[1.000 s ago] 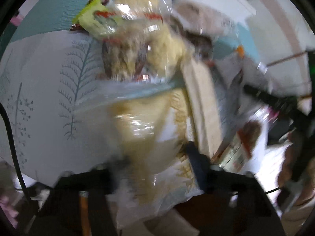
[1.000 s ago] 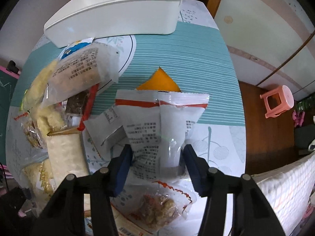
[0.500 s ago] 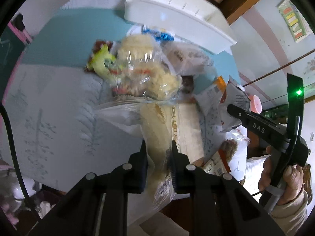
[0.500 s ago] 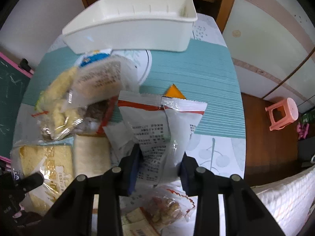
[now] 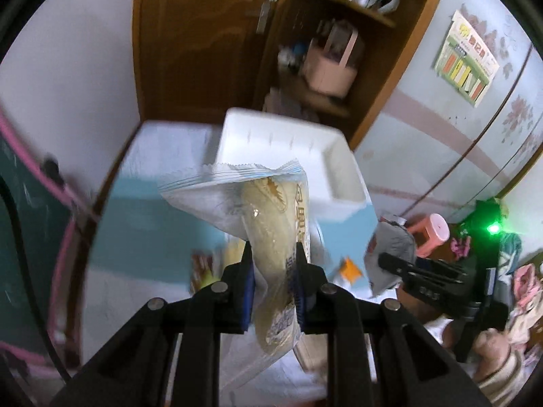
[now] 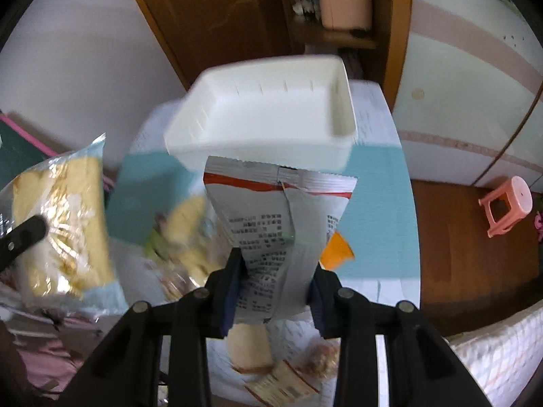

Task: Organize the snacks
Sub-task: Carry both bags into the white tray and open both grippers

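My left gripper is shut on a clear bag of yellow cake, held up in the air in front of the white bin. The same bag shows at the left of the right wrist view. My right gripper is shut on a silver snack bag with a red stripe, lifted above the table just before the white bin, which looks empty. The right gripper also shows at the right of the left wrist view, holding its silver bag.
More snack packets lie on the teal and white tablecloth: an orange packet, yellow snacks, packets near the front edge. A pink stool stands on the floor at right. A wooden shelf is behind the table.
Both grippers have lifted their bags off the table and tilted up toward the white bin. The snack pile now lies below them.
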Motion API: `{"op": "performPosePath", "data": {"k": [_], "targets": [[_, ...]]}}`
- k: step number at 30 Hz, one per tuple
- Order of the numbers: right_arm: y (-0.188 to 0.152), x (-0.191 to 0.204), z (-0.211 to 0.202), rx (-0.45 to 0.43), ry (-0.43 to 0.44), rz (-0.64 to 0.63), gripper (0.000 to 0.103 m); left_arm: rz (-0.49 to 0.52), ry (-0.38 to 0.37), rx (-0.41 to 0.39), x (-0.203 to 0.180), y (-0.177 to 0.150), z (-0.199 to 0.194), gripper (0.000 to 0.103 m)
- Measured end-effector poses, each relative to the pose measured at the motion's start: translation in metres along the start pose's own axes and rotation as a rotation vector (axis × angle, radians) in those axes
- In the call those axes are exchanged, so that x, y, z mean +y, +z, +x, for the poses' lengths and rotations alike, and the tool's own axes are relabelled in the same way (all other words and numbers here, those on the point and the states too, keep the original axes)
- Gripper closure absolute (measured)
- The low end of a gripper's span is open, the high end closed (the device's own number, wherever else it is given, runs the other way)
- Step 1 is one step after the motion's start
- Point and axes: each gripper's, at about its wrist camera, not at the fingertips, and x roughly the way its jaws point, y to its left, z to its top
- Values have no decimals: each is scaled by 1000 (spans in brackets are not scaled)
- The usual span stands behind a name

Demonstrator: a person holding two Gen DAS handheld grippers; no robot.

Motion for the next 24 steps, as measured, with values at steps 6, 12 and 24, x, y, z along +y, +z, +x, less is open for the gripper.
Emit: {"op": "performPosePath", "data": {"k": [6, 12, 24], "targets": [[75, 18, -19, -77, -8, 41, 67, 107, 1, -30, 0, 76, 36, 86], [140, 21, 9, -78, -56, 98, 67, 185, 18, 0, -10, 138, 106, 86], [186, 9, 78, 13, -135, 224, 48, 178, 10, 55, -2, 152, 168, 13]]}}
